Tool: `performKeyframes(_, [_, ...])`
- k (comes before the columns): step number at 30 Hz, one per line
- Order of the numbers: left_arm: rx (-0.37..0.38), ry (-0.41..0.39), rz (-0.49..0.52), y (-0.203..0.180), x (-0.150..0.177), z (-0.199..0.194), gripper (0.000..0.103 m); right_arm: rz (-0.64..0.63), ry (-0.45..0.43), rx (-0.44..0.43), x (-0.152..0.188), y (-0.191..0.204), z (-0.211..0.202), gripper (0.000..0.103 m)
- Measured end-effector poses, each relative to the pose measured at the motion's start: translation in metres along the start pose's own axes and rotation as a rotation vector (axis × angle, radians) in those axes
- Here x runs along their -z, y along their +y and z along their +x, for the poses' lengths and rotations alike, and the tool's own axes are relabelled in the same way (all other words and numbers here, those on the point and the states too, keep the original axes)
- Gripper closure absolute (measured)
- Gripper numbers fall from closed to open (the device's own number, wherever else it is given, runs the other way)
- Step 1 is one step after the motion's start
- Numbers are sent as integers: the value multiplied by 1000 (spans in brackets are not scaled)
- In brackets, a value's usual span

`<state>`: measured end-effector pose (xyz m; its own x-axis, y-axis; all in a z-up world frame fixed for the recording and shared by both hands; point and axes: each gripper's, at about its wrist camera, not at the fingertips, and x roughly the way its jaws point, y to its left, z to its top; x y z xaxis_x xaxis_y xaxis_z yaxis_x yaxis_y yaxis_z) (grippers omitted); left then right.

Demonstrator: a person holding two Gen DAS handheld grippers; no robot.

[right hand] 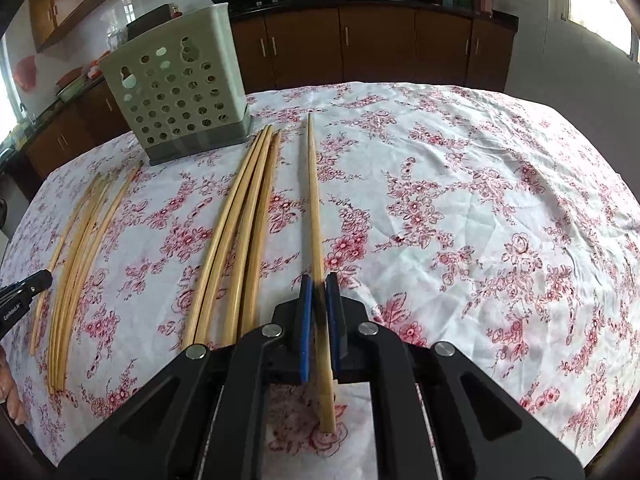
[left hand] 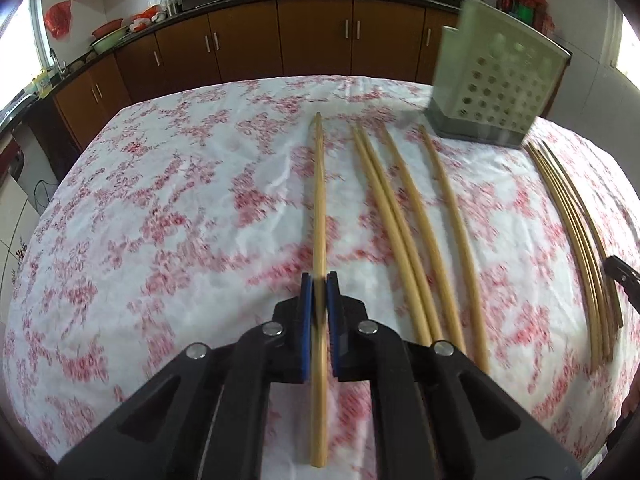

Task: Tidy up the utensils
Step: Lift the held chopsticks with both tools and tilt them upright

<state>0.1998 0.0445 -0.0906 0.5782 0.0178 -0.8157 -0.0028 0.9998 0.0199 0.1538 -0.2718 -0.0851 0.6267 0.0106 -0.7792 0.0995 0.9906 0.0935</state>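
Observation:
My left gripper [left hand: 319, 280] is shut on a bamboo chopstick [left hand: 319, 200] that runs forward between its blue pads. Several loose chopsticks [left hand: 408, 216] lie on the floral tablecloth just right of it, and another bundle [left hand: 576, 236] lies further right. A perforated grey-green utensil holder [left hand: 496, 84] stands at the far right. My right gripper [right hand: 319, 280] is shut on another chopstick [right hand: 315, 200]. A group of chopsticks [right hand: 244, 216] lies to its left, a further group [right hand: 84, 240] at far left, and the holder [right hand: 180, 88] stands at the back left.
The table [left hand: 160, 200] has a white cloth with red flowers. Brown kitchen cabinets [left hand: 280, 36] and a dark countertop with woks run behind it. The other gripper's tip shows at the right edge [left hand: 622, 276] and in the right wrist view at the left edge [right hand: 24, 288].

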Motion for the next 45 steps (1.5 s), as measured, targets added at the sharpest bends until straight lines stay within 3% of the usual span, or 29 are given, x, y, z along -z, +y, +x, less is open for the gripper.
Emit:
performKeyframes(4, [48,-8,-13,12,-6,5,94,11,-5,24,-11,-6,8,95])
performKeyframes(10, [62,-31,3,9,3,-4,93,-3,-16,37,-12,-7,11,95])
performKeyframes(29, [62,-27,12,11,9,-14,95,-1,-48,19,-1,-12,-9,95])
performKeyframes(39, [56,-286,-40,36,-48,-98,95,-14,-327,-6,-45,-12,-86,95])
performKeyframes(44, [52,-311,-49,40,-57,-105,95,-36,-288,2,-46,-12,-77,91])
performKeyframes(45, [53,-303,-51,40,-52,-102,95,-32,-239,-3,-42,-15,-67,76])
